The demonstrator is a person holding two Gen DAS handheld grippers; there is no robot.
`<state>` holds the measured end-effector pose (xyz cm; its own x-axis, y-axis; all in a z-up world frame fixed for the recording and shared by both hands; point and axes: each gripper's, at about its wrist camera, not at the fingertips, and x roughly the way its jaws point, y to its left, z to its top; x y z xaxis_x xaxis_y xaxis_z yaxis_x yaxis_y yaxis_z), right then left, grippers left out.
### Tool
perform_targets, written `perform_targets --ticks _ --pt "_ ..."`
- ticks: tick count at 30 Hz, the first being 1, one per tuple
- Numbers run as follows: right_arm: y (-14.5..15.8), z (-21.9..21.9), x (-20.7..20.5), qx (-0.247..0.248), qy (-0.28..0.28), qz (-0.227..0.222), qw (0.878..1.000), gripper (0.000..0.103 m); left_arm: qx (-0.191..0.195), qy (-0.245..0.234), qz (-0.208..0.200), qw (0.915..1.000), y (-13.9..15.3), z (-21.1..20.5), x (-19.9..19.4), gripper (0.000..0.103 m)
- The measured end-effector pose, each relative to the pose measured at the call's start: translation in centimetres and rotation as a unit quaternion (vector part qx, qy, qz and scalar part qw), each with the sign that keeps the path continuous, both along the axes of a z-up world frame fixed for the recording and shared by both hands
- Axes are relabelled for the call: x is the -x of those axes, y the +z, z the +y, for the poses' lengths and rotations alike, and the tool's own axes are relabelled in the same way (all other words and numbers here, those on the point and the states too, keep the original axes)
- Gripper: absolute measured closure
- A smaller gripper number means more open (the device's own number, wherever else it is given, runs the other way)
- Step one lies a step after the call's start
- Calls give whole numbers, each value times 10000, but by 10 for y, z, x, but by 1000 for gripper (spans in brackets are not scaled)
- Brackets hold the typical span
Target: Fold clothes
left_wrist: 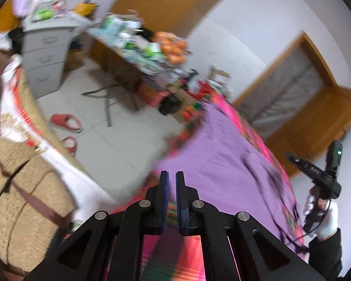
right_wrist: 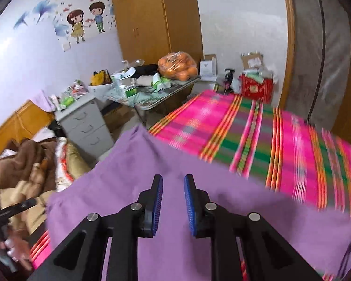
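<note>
1 purple garment (right_wrist: 152, 187) is lying spread over the pink striped bedcover (right_wrist: 257, 135), reaching toward the near edge of the bed and showing long creases in the left wrist view. 2 grippers are hovering above it. Pointing downward over the cloth, the right gripper (right_wrist: 173, 201) is standing with its jaws partly apart, a clear gap showing between the blue pads (right_wrist: 158, 203), and nothing is sitting between them. Over the bedcover's near edge, beside the garment's border, the left gripper (left_wrist: 172, 201) is tilting downward with its jaws nearly together, only a narrow slit showing, and no cloth is caught in it. From the left wrist camera, a hand in a white glove (left_wrist: 325, 217) is gripping the right tool's handle at the far right, with a dark sleeve below it. 2 red slippers (left_wrist: 66, 123) are lying on the white tiled floor. 1 grey cabinet (right_wrist: 86, 124) with 3 drawers is standing beside a cluttered table (right_wrist: 156, 98). 1 clear plastic bag (right_wrist: 177, 66) on that table is holding oranges, too many and too bunched to count. 1 red box (right_wrist: 256, 90) beyond the bed's far end is holding what look like papers and packets, too small to make out.
</note>
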<state>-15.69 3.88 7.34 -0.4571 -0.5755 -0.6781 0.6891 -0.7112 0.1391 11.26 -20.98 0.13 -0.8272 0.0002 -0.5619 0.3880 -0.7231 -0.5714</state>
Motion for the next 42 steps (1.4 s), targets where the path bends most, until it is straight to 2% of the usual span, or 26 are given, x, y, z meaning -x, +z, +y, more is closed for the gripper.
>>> perform_targets --ticks 3,6,8,11,15,18,25,28,32,33,34,35,36,42 --pt "-7 18 -32 -46 118 -15 9999 77 222 -579 -67 9980 8 30 21 97" --pt "-13 29 -56 -342 165 174 9991 75 469 -1124 -286 9921 8 61 45 96" --pt "-17 41 -69 -547 195 296 9979 68 558 -1284 -490 9889 4 73 58 96" --pt "-21 64 -65 -534 -6 149 9985 65 601 -1498 -686 9845 -2 88 74 96" --pt "-25 99 -56 -296 -451 -83 9985 60 711 -1569 -723 9824 -4 98 82 96" --pt "-30 102 -67 -329 -220 -93 9992 60 763 -1592 -760 9814 -7 105 84 96" --pt "-48 76 -90 -1036 348 136 9939 59 1044 -1581 -674 9796 -9 113 83 96" --pt "-56 66 -95 -1216 505 127 9912 59 1083 -1581 -642 9794 -10 113 83 96" --pt "-71 53 -102 -1722 583 283 9829 59 972 -1601 -584 9806 -11 111 83 96" --pt "-73 52 -104 -1809 560 352 9813 61 964 -1600 -575 9807 -11 111 82 96" --pt "-72 52 -104 -1863 478 436 9804 74 957 -1599 -565 9809 -12 111 82 96" --pt "-70 54 -103 -1820 380 460 9815 93 966 -1598 -560 9808 -12 111 82 96" --pt "-66 58 -101 -1703 288 443 9840 97 976 -1601 -559 9807 -12 112 82 95" --pt "-25 104 -99 -546 -400 519 9964 97 1019 -1610 -550 9801 -11 113 83 96"
